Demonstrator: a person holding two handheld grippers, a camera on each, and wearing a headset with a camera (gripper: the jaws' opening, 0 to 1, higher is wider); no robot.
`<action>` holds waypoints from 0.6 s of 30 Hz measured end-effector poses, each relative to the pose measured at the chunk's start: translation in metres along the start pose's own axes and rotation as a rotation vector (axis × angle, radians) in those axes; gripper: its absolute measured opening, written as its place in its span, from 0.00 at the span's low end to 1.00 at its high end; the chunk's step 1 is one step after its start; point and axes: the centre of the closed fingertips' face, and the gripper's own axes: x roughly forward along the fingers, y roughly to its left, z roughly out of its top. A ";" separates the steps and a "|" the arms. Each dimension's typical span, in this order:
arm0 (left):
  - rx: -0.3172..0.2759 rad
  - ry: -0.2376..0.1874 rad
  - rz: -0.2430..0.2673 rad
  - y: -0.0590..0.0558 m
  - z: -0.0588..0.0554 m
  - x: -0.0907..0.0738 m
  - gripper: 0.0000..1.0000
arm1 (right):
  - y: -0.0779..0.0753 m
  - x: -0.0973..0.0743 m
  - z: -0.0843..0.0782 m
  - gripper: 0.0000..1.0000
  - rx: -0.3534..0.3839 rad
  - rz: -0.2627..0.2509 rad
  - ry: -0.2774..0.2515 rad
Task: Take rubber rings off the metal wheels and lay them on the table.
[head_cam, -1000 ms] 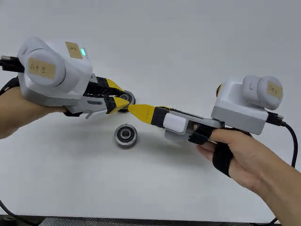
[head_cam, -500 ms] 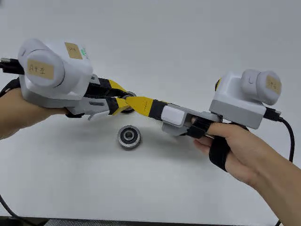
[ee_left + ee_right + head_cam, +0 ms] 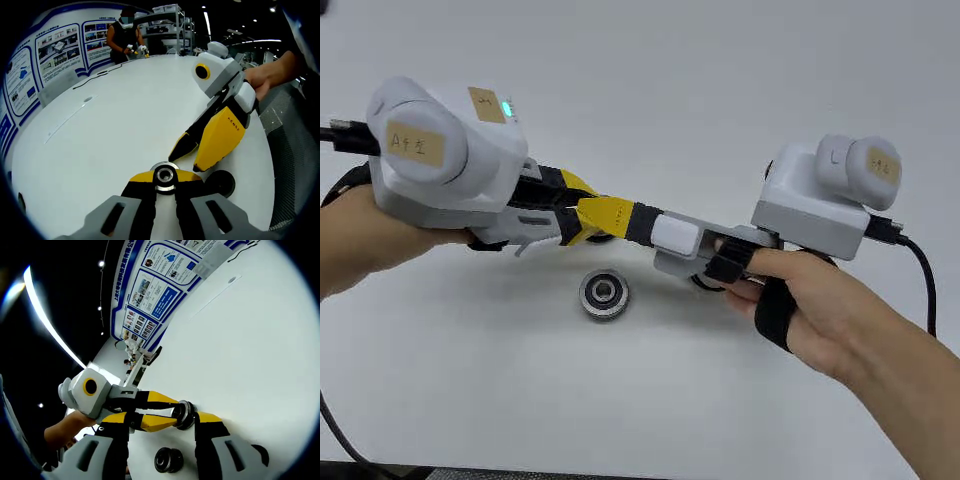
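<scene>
Now my left gripper (image 3: pixel 575 225) is clamped on a metal wheel (image 3: pixel 165 176) above the table (image 3: pixel 770 100). My right gripper (image 3: pixel 191 157) has its jaws apart at the wheel's rim, perhaps already touching the rubber ring. Next I think I must pinch that ring and peel it off.

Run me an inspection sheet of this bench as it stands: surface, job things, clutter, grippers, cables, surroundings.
Surface: white table.
Job's things: held wheel between the left jaws; second wheel lying on the table; loose rings: nothing seen.
Clutter: nothing seen.
Grippers: left gripper shut on held wheel; right gripper open, tips at that wheel.
Cables: black cable from right gripper; another at left gripper.
Surroundings: posters, shelves, a person at the table's far end.
</scene>
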 end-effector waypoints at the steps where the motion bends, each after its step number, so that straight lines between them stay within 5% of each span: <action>1: -0.001 -0.001 0.000 0.000 0.000 0.000 0.13 | -0.001 0.000 0.000 0.54 -0.003 0.000 0.000; 18: -0.005 0.000 0.001 0.001 -0.001 0.000 0.13 | 0.003 0.002 -0.005 0.53 -0.007 -0.006 0.026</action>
